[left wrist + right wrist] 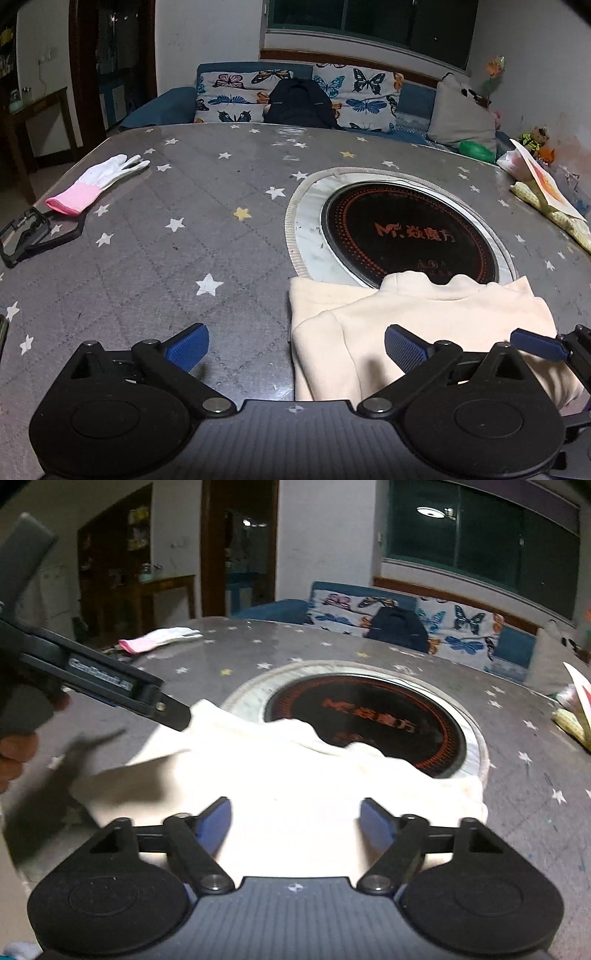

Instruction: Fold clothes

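Cream garment (424, 332) lies folded on the starred bench (166, 258), its collar at twelve o'clock — left tongs (295, 349) and right tongs (295, 827) both gape apart, gripping nothing.

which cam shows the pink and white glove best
The left wrist view: the glove lies sharp and whole on the table's far left. In the right wrist view it is small, blurred, far off.

The cream garment (424, 332) looks like soft, matt fleecy cloth. Beneath it the counter (184, 258) wears a smooth, slightly sheeny star-print cover (plastic, by its glare). The round hob (406, 236) is glossy black glass. Each claw's pads (188, 345) are ribbed blue rubber on matt black plastic.
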